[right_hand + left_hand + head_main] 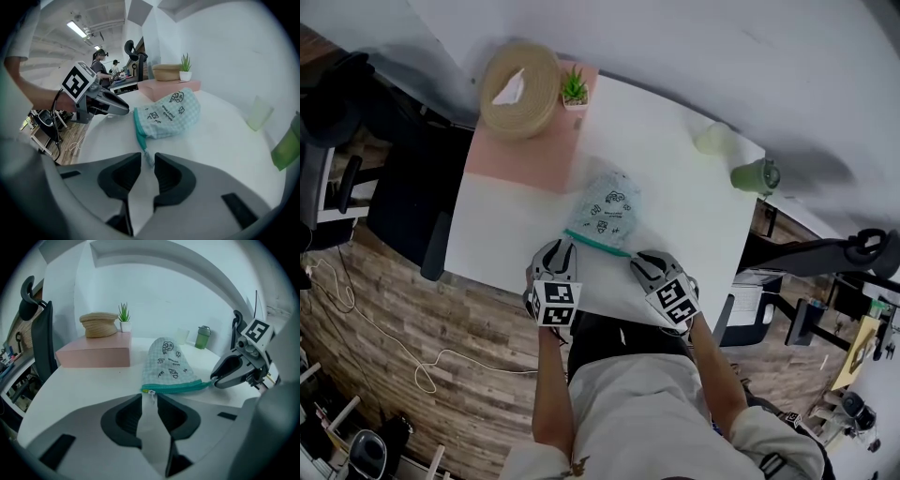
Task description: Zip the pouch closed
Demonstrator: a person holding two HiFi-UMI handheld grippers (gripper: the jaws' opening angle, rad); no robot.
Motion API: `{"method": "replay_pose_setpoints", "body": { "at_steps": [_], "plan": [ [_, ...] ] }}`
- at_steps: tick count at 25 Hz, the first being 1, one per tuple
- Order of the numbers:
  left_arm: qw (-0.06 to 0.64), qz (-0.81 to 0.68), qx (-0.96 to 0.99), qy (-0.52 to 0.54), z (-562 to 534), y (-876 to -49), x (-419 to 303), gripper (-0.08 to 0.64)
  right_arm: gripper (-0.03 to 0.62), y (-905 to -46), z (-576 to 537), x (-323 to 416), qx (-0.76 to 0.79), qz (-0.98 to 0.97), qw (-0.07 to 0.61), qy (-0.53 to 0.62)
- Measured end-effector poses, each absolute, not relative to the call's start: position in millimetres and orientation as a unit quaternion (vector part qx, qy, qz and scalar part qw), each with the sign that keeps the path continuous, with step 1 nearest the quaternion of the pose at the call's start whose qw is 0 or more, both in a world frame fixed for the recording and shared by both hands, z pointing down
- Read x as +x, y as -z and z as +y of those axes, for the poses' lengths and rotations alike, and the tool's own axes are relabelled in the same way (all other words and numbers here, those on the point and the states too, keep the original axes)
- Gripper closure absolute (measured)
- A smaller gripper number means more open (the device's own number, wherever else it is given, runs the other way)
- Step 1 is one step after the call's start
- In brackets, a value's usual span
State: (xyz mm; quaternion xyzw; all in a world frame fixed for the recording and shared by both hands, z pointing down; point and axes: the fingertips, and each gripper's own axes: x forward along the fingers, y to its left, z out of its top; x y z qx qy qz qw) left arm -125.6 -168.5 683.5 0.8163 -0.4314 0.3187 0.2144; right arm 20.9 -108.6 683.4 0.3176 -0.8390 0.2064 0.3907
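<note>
A pale green checked pouch (607, 206) with a teal zipper (598, 242) lies on the white table (694, 234), zipper edge toward me. My left gripper (565, 247) is at the zipper's left end. In the left gripper view its jaws (149, 399) stand slightly apart, and the small white zipper pull (150, 393) sits in the gap without being pressed. My right gripper (639, 259) is at the zipper's right end. Its jaws (147, 159) are also a little apart, around the teal zipper tail (146, 156). The zipper line looks closed along the pouch (168, 364).
Behind the pouch, a pink box (530, 150) carries a wicker basket (520, 89) and a small potted plant (574, 89). A green cup (755, 175) and a translucent cup (712, 139) stand at the back right. An office chair (403, 187) is left of the table.
</note>
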Motion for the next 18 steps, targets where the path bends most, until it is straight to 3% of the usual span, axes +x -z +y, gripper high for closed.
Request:
{"method": "replay_pose_setpoints", "body": {
  "at_steps": [8, 18],
  "plan": [
    [0.174, -0.478, 0.821, -0.257, -159, -623, -125, 0.398, 0.402, -614, -136, 16, 0.38, -0.864, 0.301, -0.135],
    [0.071, -0.558, 0.812, -0.155, -144, -489, -125, 0.291, 0.354, -483, -141, 19, 0.424, -0.888, 0.173, -0.036]
  ]
}}
